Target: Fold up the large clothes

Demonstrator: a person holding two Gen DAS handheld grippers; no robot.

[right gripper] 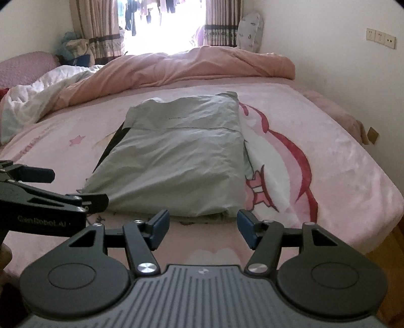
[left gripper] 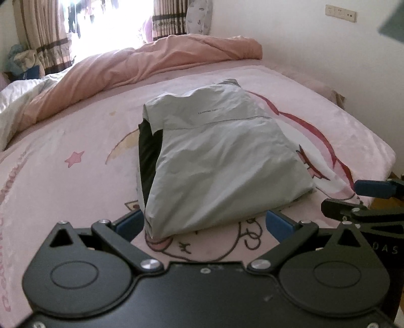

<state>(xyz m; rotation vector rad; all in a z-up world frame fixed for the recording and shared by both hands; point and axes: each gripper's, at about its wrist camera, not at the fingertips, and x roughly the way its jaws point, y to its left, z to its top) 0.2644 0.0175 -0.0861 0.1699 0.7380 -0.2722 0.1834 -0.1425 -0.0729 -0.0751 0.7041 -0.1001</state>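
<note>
A light grey jacket point(left gripper: 219, 156) with a black lining lies folded into a compact rectangle on the pink bed sheet point(left gripper: 75, 141). It also shows in the right wrist view point(right gripper: 176, 156). My left gripper point(left gripper: 204, 224) is open and empty, just in front of the jacket's near edge. My right gripper point(right gripper: 202, 228) is open and empty, also just in front of the near edge. Each gripper shows at the side of the other's view: the right gripper point(left gripper: 363, 201) and the left gripper point(right gripper: 50, 186).
A crumpled pink duvet point(right gripper: 189, 68) and a white duvet point(right gripper: 32, 101) lie across the far side of the bed. Curtains and a bright window point(right gripper: 161, 22) are behind. The wall point(right gripper: 328, 63) runs along the right. The bed's near right edge point(right gripper: 388, 217) drops to a wooden floor.
</note>
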